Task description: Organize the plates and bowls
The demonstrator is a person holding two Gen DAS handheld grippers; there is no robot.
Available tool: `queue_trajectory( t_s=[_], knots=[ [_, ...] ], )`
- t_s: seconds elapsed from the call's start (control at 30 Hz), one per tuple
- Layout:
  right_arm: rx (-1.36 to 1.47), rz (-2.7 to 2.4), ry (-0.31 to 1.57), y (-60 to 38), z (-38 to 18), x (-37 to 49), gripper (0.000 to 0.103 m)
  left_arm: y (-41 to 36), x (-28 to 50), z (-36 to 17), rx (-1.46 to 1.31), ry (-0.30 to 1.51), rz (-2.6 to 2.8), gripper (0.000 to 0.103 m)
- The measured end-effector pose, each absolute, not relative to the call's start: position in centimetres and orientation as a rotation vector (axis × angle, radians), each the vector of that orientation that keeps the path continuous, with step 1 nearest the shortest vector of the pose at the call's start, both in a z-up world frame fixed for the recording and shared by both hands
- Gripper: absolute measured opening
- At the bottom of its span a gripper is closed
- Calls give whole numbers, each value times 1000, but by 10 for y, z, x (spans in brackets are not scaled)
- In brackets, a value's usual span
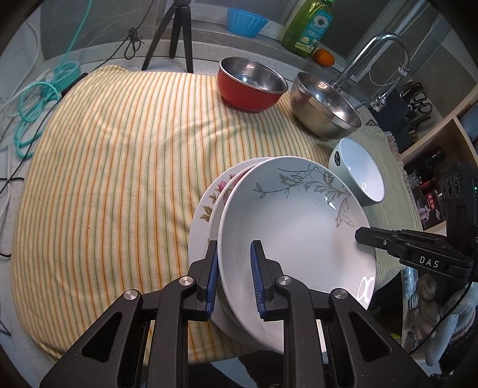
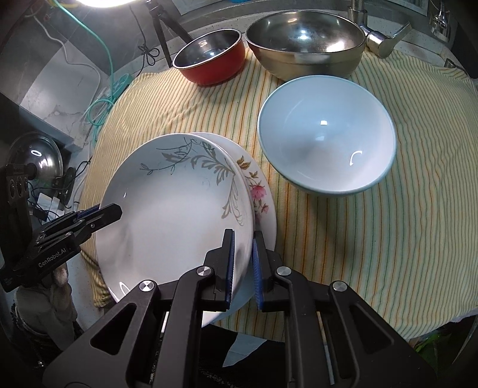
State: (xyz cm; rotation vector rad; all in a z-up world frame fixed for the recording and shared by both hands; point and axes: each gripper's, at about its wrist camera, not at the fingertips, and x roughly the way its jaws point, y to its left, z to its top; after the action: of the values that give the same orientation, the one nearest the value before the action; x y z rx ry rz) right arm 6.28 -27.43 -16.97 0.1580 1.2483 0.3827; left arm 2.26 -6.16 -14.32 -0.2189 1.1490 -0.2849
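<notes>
A white plate with a grey leaf pattern (image 1: 292, 238) (image 2: 176, 215) lies tilted on top of a white plate with pink flowers (image 1: 209, 200) (image 2: 260, 191) on the striped cloth. My left gripper (image 1: 234, 253) straddles the near rim of the leaf plate, its jaws closed on it. My right gripper (image 2: 242, 241) grips the opposite rim of the same plate; it shows in the left wrist view (image 1: 363, 235). A pale blue bowl (image 1: 358, 170) (image 2: 325, 134) stands beside the plates.
A red bowl with a steel inside (image 1: 251, 83) (image 2: 209, 59) and a large steel bowl (image 1: 325, 107) (image 2: 304, 41) stand at the back of the cloth (image 1: 119, 179). A tap (image 1: 385, 56), a tripod (image 1: 176, 32), cables (image 1: 38, 101) and a green bottle (image 1: 307, 27) lie beyond.
</notes>
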Motion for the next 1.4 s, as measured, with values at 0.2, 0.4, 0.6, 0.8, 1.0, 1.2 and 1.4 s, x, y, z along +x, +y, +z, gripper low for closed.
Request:
queue_trajectory(
  t_s=[0.2,0.4,0.6,0.8,1.0,1.2,1.4],
  knots=[
    [115,373,1241,-268,-169,62,17,-68,23,-141,-157,1140,-267,19],
    [63,365,1232,-259,-169,62,23,-71,24,-140,-118,1130,-261,19],
    [38,358,1218,-255,-168,59,26,-70,25,-142,-93,1129,-241,22],
    [43,359,1217,-256,-169,58,26,-73,23,-142,-72,1125,-242,22],
    [36,363,1213,-255,-168,58,26,-78,23,-141,-32,1129,-254,29],
    [75,378,1171,-267,-155,58,26,-68,26,-136,-101,1136,-267,29],
    [136,403,1080,-292,-125,62,28,-58,37,-115,-179,1092,-265,29]
  ],
)
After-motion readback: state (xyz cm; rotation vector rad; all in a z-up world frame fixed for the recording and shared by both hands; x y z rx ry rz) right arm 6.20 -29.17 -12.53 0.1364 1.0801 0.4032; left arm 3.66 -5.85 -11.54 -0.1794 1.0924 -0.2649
